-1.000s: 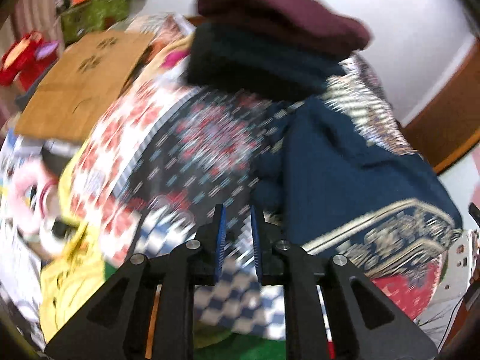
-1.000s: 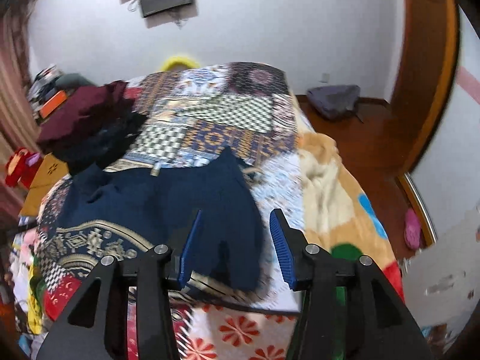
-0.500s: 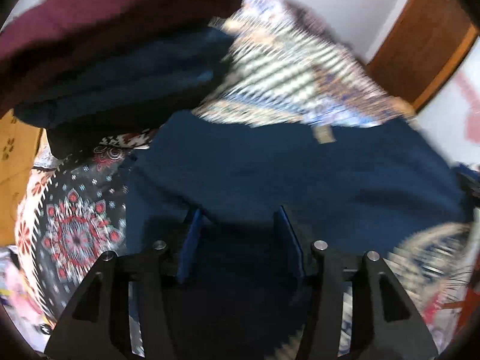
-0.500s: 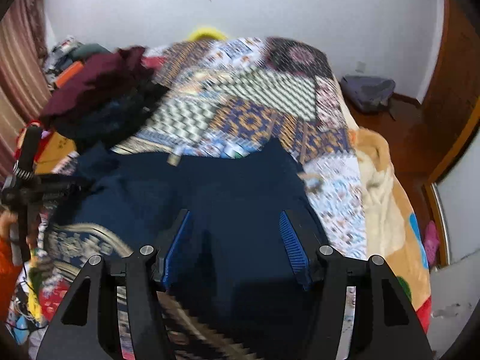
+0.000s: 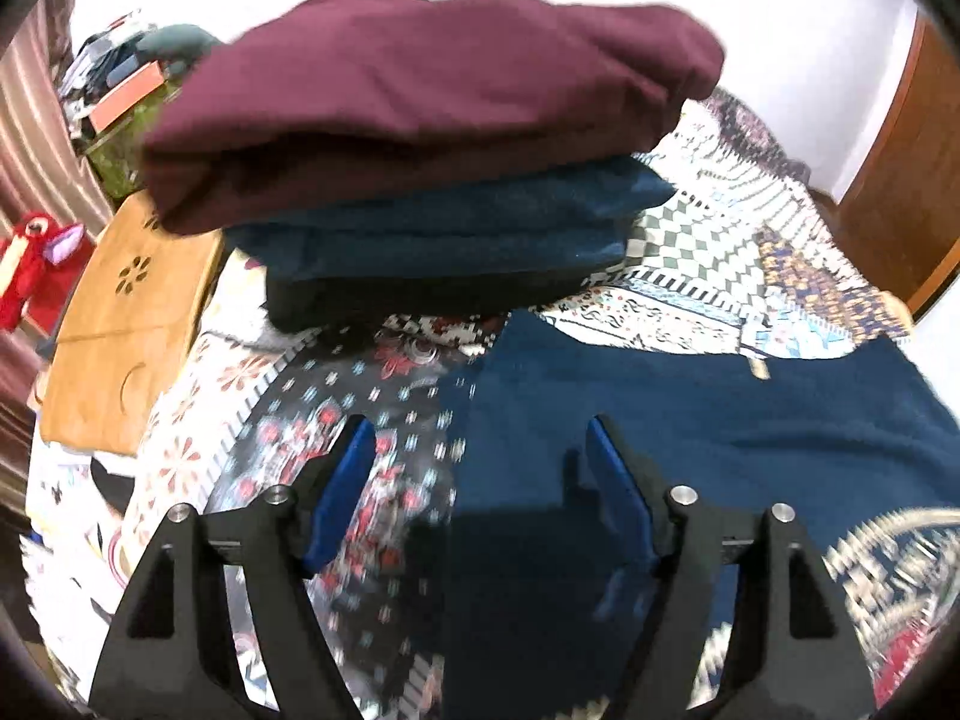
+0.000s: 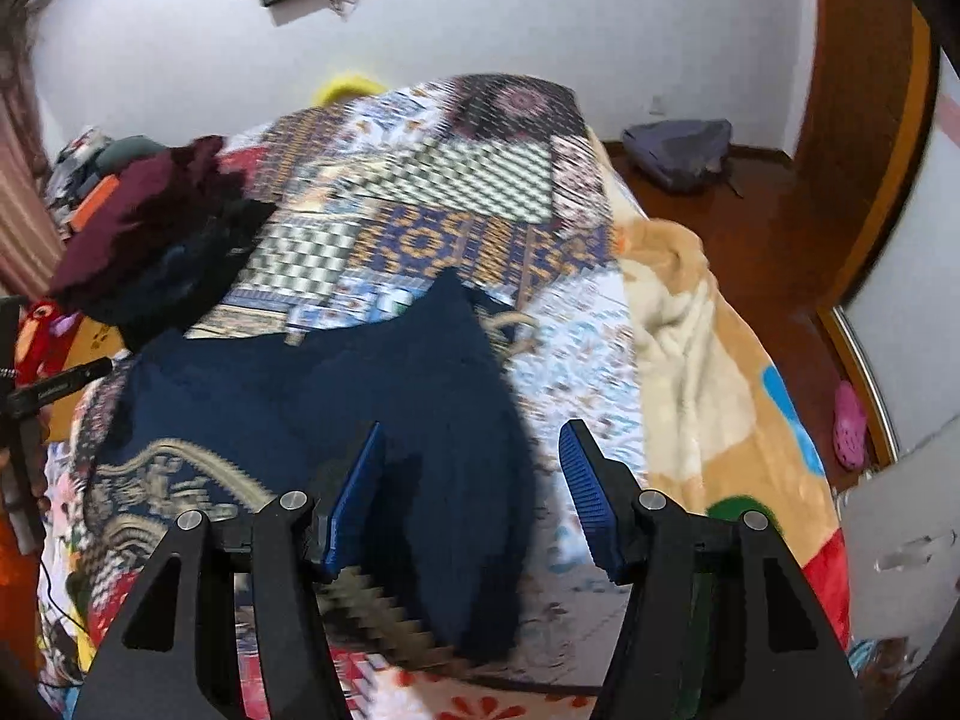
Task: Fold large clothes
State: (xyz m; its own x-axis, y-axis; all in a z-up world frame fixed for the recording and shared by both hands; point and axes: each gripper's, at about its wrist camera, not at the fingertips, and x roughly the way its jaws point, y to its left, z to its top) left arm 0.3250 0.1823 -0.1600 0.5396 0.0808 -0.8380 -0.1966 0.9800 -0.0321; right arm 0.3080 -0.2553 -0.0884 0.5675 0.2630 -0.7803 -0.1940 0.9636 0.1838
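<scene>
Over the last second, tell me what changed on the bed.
The left gripper swung across to the navy garment beside the folded stack, its jaws just opening, nothing held. The right gripper opened slightly and eased closer over it. Garment and stack stayed put.

We see an evenly lit room in both views, the white wall [image 6: 540, 30] at the top of the frame bright, nearly washed out in the left wrist view. Fisheye bending curves the edges, and dark vignettes fill the corners. Motion blur smears the patterned bedspread [image 5: 360, 420] (worst at the lower centre), and a soft shadow darkens the navy garment [image 6: 360, 390] low in each frame.
</scene>
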